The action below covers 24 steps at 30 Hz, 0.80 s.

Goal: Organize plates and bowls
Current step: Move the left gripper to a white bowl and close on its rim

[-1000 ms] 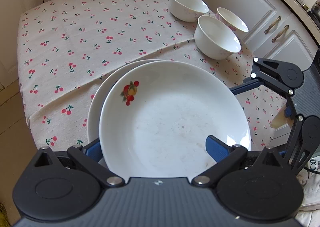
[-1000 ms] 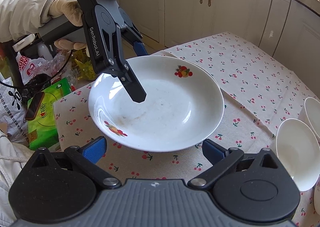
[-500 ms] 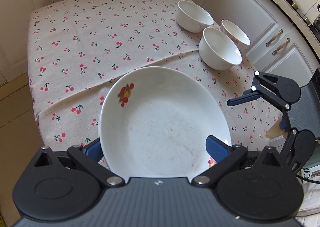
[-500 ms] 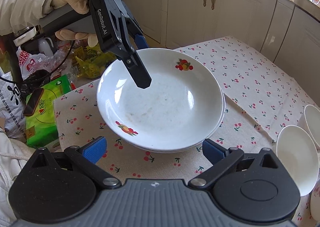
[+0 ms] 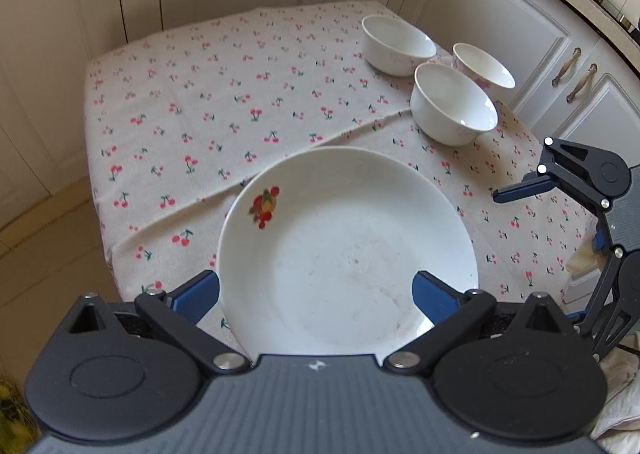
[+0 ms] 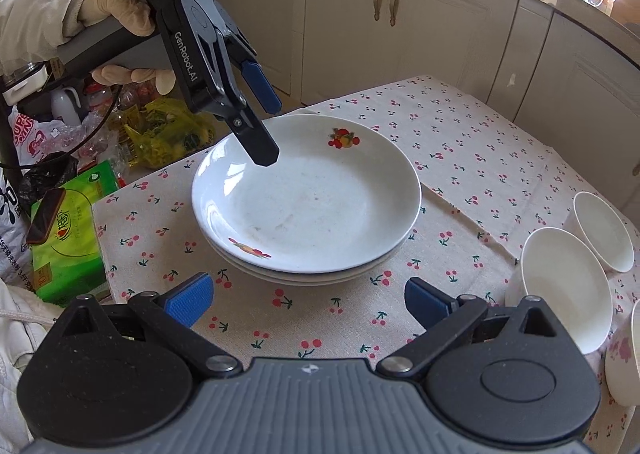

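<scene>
The white glazed plate (image 6: 308, 193), shallow and round with fruit prints on its rim, sits on top of a stack of plates (image 6: 304, 274) near the corner of the cherry-print tablecloth (image 6: 460, 141) — coarse, linen-like weave, creased in one long fold. My left claw (image 6: 268, 129) hangs just above the plate's rim, fingers parted and holding nothing; my right claw (image 6: 308, 298) is spread wide too, short of the stack. Three smooth white bowls (image 5: 454, 103) stand clustered well apart from the plates. Only my right camera shows the lower plates under the top one, my gloved hand (image 6: 116, 13), and a green box (image 6: 66, 230) beside the table. The left claw's body reads "GenRobot.AI" and "DAS".
</scene>
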Available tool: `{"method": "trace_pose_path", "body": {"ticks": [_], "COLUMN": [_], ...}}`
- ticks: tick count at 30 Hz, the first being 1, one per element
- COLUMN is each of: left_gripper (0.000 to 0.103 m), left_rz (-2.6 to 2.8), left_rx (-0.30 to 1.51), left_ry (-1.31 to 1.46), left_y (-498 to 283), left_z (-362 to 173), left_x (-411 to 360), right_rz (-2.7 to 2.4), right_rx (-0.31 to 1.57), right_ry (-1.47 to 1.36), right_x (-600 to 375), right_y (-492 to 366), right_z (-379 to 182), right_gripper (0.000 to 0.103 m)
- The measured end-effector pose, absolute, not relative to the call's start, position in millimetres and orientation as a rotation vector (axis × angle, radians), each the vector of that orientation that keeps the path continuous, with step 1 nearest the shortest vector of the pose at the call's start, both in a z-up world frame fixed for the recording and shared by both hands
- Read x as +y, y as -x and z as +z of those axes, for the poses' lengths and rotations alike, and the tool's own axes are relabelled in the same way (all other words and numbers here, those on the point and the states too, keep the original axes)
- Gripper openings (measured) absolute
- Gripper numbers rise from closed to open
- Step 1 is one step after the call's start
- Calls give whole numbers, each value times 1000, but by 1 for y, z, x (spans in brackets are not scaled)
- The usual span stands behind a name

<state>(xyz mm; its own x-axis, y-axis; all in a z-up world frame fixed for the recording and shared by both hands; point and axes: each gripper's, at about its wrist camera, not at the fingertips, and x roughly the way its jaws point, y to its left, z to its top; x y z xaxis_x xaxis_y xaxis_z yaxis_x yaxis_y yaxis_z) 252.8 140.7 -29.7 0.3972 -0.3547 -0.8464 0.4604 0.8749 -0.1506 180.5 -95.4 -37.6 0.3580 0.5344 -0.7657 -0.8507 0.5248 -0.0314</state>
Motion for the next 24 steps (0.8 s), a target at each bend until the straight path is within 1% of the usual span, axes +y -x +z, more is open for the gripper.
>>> {"method": "trace_pose_path", "body": {"ticks": [6, 10, 18, 24], "left_gripper": [102, 102, 102, 102], "left_rz": [-525, -502, -444, -336], "left_rx": [830, 711, 564, 522], "left_ry": [-186, -210, -130, -142], "left_y": [-216, -192, -155, -145], "left_z": [-11, -6, -3, -8], "left_x": [115, 95, 60, 34], "right_rz": [792, 677, 496, 433], "right_rx": [715, 684, 639, 597], "right_ry": [464, 411, 306, 311], "right_x": [-109, -123, -151, -175], "right_y": [-169, -163, -150, -136], "right_z": [-36, -37, -41, -43], "right_gripper": [103, 103, 103, 103]}}
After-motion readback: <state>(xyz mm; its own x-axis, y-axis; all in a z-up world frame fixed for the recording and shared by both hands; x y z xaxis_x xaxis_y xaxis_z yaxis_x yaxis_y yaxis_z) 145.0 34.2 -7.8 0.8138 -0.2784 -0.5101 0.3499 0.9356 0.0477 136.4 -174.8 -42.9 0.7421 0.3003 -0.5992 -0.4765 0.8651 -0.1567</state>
